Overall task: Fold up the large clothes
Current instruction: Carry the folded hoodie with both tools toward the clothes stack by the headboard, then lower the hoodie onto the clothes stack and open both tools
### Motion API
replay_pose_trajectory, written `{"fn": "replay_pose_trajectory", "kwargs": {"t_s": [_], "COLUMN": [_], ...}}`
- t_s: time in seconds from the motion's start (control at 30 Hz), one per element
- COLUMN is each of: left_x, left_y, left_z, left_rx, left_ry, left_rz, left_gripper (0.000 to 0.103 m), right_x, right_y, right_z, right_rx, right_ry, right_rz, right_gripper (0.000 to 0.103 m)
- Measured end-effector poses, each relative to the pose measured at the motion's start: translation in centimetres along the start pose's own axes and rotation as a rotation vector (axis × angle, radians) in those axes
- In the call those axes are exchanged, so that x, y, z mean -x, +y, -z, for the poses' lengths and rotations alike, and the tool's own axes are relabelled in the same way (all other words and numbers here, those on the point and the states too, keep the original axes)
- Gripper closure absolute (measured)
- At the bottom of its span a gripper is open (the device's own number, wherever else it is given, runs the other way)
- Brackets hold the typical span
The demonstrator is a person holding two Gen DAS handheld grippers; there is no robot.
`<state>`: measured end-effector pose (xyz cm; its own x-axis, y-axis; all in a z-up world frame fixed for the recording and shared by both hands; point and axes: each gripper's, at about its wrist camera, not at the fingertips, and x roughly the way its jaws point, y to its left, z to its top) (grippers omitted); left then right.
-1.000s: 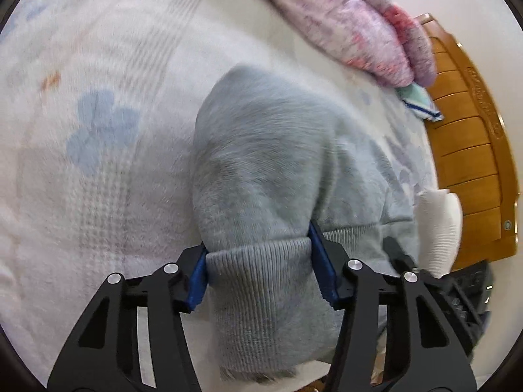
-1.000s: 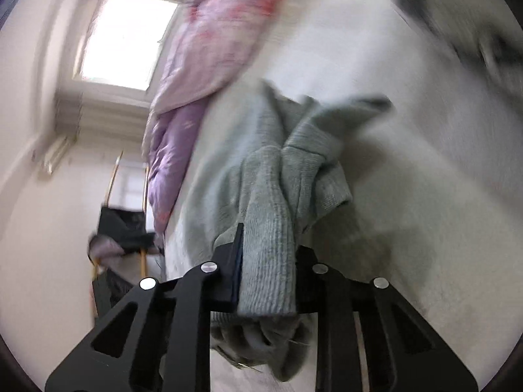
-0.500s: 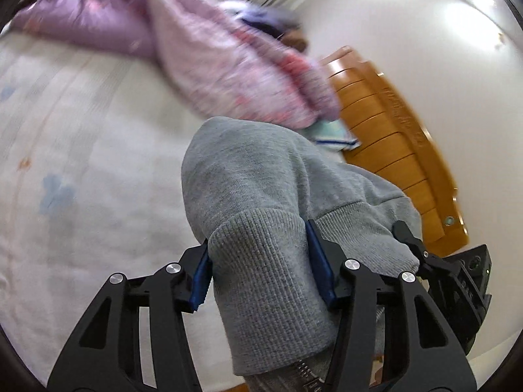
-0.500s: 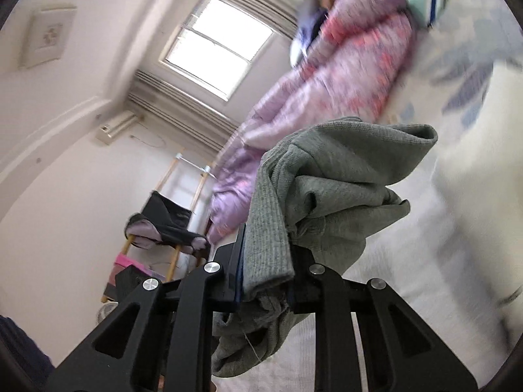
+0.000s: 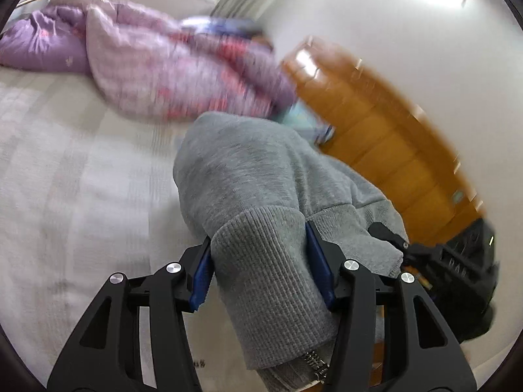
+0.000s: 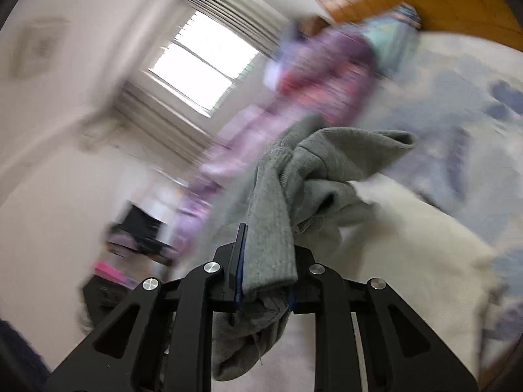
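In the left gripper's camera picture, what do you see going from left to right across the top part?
Purple quilt → pink flowered quilt → wooden headboard → white wall.

Sweater (image 5: 248, 176) above bed (image 5: 65, 163), quilt (image 5: 147, 65) behind, headboard (image 5: 385, 137) right

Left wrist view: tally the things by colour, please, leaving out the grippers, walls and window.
Grey: 1, the sweater, ribbed hem clamped in the left gripper
Purple-pink: 1, the quilt
White: 1, the bed sheet
Orange-brown: 1, the wooden headboard
Total: 4
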<state>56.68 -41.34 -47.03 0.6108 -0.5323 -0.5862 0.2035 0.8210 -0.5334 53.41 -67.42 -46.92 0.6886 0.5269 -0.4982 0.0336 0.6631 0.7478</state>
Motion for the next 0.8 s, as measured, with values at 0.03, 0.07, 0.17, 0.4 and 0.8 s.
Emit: {"fn": "replay_pose_trajectory", "kwargs": {"t_s": [0.03, 0.07, 0.17, 0.4, 0.8], "left_x": [-1.7, -2.3, -3.0, -1.7, -3.4], "left_y": [-0.2, -0.4, -1.5, 0.4, 1.6], "left_z": [1.7, 2.6, 4.3, 4.1, 1.8], "left_rx": [-0.026, -0.045, -0.102, -0.04, 0.037], "left_ry": [0.037, 0.053, 0.077, 0.141, 0.237], "left_rz": [-0.04, -0.056, -0.089, -0.145, -0.186], "left_gripper": [0.051, 0.051, 0.046, 0.025, 0.017], "right_x": [-0.9, -1.3, -2.0, 0.1, -6.7], "right_y": [-2.6, -3.8, -7.3, -4.5, 3.8], "right_z": [0.5, 0.7, 1.3, 0.2, 1.7], "right_rx": [-0.034, -0.052, -0.132, 0.01, 0.376], "right_ry": [0.055, 0.086, 0.146, 0.168, 0.305], "right_rz": [0.055, 0.089, 0.147, 0.453, 0.457], "right_gripper": [0.085, 0.085, 0.074, 0.047, 0.042]}}
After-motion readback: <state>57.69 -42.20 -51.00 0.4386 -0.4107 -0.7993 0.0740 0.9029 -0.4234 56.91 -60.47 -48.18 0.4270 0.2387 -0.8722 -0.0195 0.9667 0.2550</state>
